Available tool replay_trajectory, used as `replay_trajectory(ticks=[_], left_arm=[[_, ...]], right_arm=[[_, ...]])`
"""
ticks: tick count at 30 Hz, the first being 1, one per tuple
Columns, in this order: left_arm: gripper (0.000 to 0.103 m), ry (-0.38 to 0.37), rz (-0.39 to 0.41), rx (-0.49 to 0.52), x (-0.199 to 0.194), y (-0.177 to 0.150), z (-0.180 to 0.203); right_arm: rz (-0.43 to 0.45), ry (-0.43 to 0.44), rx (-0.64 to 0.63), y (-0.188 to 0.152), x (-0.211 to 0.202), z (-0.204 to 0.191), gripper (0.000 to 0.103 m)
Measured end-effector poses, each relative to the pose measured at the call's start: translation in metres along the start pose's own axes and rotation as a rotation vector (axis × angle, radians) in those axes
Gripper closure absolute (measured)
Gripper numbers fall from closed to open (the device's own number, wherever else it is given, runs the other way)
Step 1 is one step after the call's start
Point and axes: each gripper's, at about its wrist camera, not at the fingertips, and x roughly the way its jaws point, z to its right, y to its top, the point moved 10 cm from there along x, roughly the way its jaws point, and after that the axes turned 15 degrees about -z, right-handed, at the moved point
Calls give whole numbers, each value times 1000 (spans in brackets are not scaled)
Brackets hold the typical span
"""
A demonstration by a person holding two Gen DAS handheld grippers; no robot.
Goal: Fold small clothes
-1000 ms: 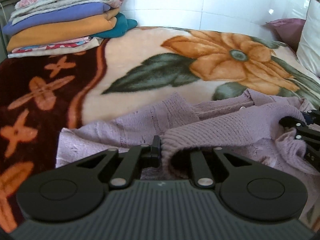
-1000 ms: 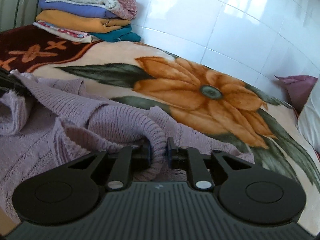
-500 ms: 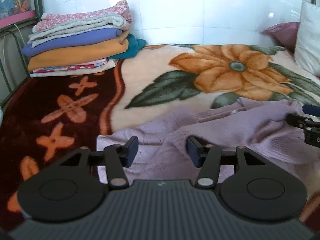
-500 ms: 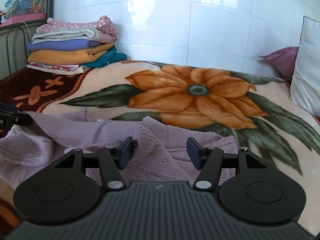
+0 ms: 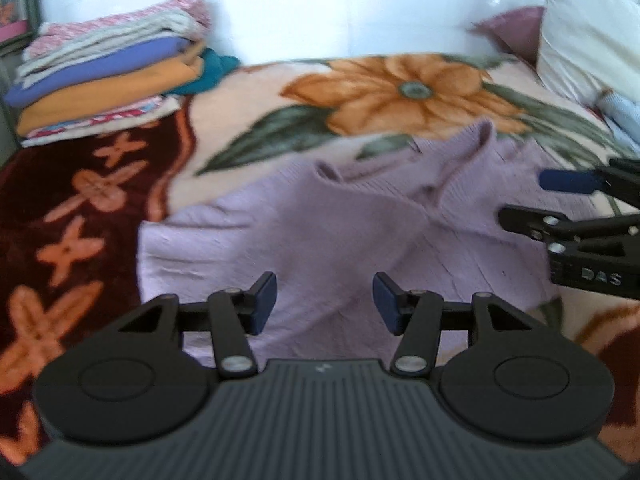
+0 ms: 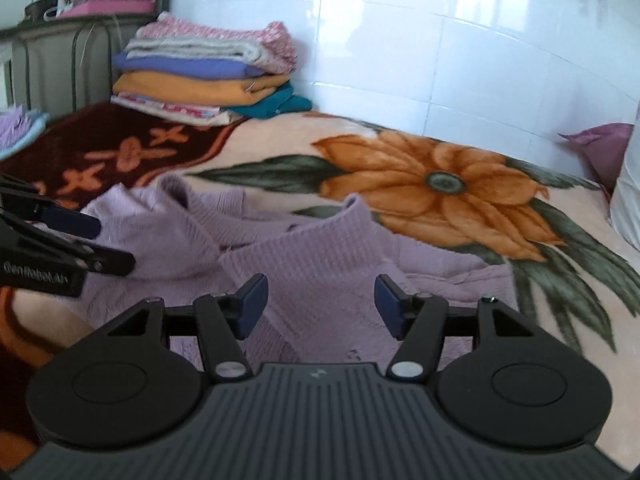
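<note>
Crosswise: lilac sweater (image 5: pixel 320 232), cuffs wallward.

1 lilac sweater (image 5: pixel 328 224), 1 folded-clothes stack (image 5: pixel 108 76) (about 6 layers), 2 pillows (image 5: pixel 576 32)

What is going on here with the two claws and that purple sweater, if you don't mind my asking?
A person is folding clothes on a flowered blanket with a claw in each hand. Both the left claw and the right claw have just opened and now hold nothing; the lilac knitted sweater lies loose beneath them, partly folded and rumpled. A stack of folded clothes sits at the blanket's far corner by the tiled wall.
</note>
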Motion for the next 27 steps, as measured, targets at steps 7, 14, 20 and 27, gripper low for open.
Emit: replay_trajectory(ticks=[7,14,20,27], left_arm=[[48,28,18,59,18,-2,10],[48,18,26,102,22,3,11],[46,7,51,87,25,4,7],[92,-48,64,11,21,11,-8]], right_arm=[[-58,16,10,-11,32,-2,36],[-70,15,34,-11,45,0,34],[-65,17,42,-11,43,2,36],[-53,15,41,-11,42,1,39]])
